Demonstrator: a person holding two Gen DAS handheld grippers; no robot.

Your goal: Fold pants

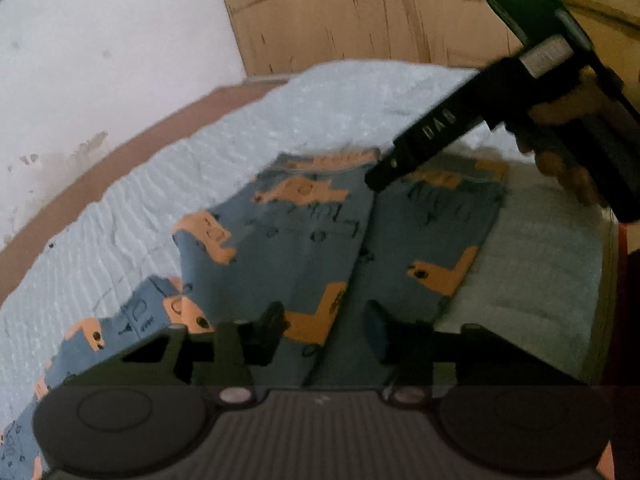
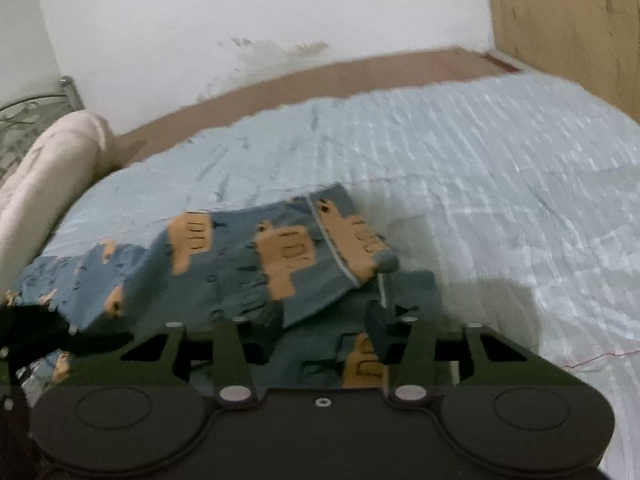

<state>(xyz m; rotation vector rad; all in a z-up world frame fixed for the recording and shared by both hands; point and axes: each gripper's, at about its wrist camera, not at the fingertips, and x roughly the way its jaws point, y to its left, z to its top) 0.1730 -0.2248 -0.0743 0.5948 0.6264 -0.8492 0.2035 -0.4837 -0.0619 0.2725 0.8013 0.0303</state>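
Blue pants (image 1: 304, 248) with orange truck prints lie on the pale blue bedspread (image 1: 200, 152). In the left wrist view my left gripper (image 1: 326, 330) is open, its fingers spread just above the near part of the pants. The right gripper's black body (image 1: 440, 132) hangs over the far end of the pants, held by a hand. In the right wrist view the pants (image 2: 248, 264) look partly folded, one layer lying over another. My right gripper (image 2: 326, 332) is open above the near edge, holding nothing.
The bedspread (image 2: 500, 184) stretches to the right. A rolled white pillow (image 2: 48, 176) lies at the left by a metal bed frame (image 2: 24, 112). A white wall (image 2: 260, 20) and a wooden wardrobe (image 1: 380, 16) stand behind the bed.
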